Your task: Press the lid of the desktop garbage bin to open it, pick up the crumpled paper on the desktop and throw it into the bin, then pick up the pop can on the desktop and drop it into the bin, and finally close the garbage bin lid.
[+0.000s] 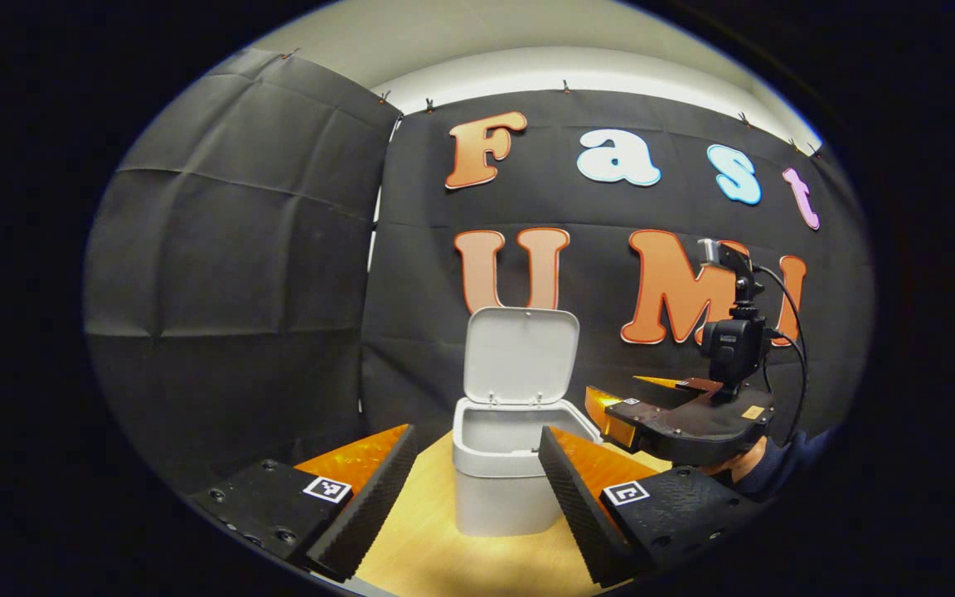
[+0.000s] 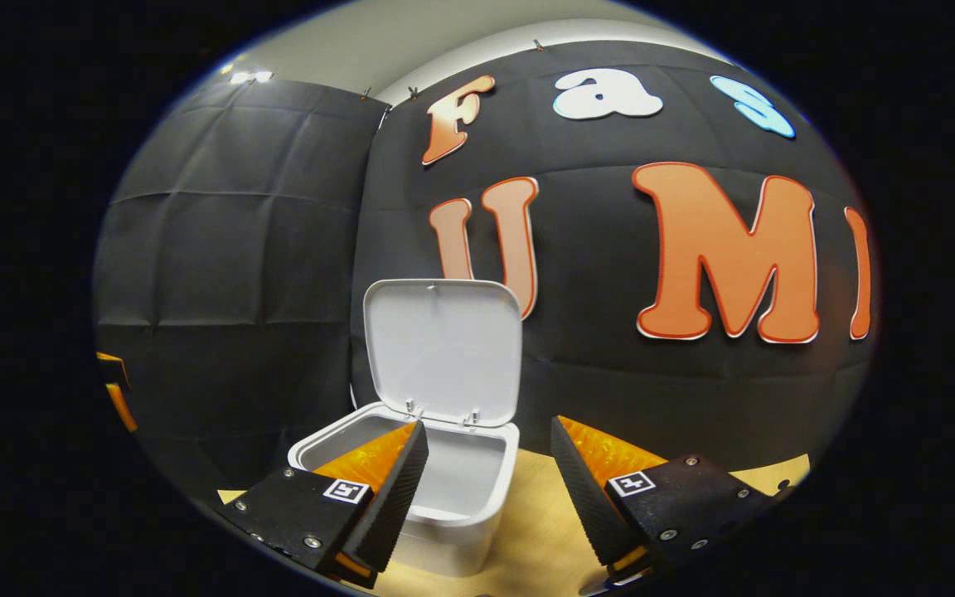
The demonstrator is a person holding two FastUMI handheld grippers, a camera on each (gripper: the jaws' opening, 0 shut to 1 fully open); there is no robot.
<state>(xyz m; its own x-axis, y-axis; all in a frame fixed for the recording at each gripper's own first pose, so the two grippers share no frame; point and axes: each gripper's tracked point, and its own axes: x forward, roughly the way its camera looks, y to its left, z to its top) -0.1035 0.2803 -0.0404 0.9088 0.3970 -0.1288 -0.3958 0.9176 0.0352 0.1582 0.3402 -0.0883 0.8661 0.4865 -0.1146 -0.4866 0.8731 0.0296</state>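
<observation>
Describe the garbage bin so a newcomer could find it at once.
Start at the black cloth wall at the back of the booth, then drop to the light wooden desktop before it. The garbage bin stands there, a small pale box with rounded corners. Its hinged lid stands upright and open.

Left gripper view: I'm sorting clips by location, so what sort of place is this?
Probably a staged recording booth, not a home: black cloth wall behind, a bare wooden table, and a small white bin with its lid up. The right gripper is held beside the bin.
</observation>
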